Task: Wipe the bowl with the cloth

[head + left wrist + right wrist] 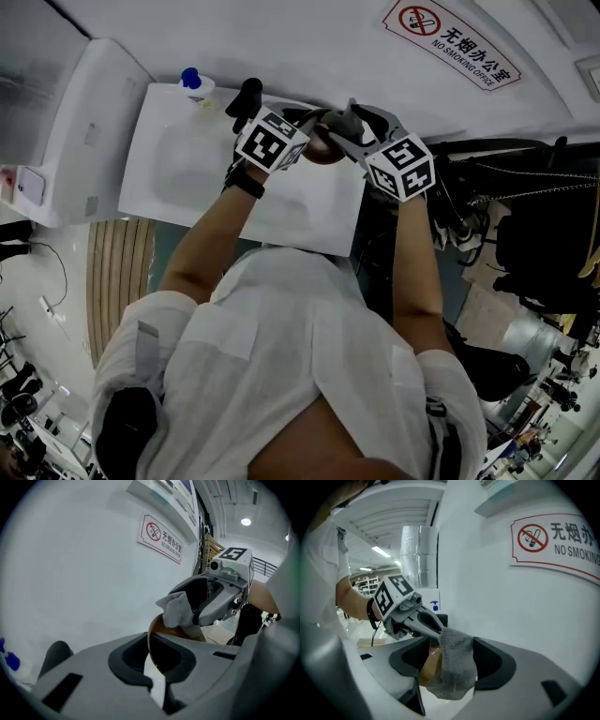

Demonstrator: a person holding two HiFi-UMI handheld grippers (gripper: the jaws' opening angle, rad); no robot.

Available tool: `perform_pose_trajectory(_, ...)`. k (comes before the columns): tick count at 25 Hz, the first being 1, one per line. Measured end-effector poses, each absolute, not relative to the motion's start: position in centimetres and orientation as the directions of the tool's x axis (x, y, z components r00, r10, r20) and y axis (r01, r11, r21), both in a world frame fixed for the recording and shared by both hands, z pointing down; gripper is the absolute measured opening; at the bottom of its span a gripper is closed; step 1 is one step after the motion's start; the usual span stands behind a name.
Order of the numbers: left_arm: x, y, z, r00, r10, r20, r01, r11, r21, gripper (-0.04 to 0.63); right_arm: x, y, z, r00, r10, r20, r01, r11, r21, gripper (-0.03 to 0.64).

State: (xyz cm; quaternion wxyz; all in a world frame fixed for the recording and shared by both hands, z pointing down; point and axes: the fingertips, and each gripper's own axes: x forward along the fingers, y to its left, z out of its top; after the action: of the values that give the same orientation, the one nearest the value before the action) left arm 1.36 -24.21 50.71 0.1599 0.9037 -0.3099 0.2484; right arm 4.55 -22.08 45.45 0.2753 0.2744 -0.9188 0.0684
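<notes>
A brown bowl (324, 148) is held up in front of the white wall, between my two grippers. My left gripper (157, 668) is shut on the bowl's rim (151, 645); in the head view, the left gripper (292, 137) sits left of the bowl. A grey cloth (454, 665) hangs over the bowl's edge (430, 663), between the wide-standing jaws of my right gripper (452, 670). The jaws do not press on it. From the left gripper view, the cloth (178, 611) bunches at the bowl's far rim, with the right gripper (220, 597) behind it.
Below the grippers lies a white tabletop (281, 211) against the wall. A blue-capped bottle (192, 82) and a black object (246, 97) stand at its back. A no-smoking sign (457, 43) hangs on the wall. Dark clutter (525, 234) fills the right side.
</notes>
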Motion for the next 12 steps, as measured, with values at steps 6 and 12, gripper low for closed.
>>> perform_pose_trajectory(6,0.9,-23.9,49.8,0.696,-0.487,0.527,-0.635,-0.761,0.134,0.02,6.1,-22.9,46.7,-0.628,-0.506,0.591,-0.585,0.808,0.07,0.206)
perform_pose_trajectory(12,1.3,-22.9,49.1,0.692,-0.47,0.548,-0.564,-0.826,0.003,0.02,5.3,-22.1,48.1,-0.586,-0.475,0.656,-0.532,0.836,0.129,0.103)
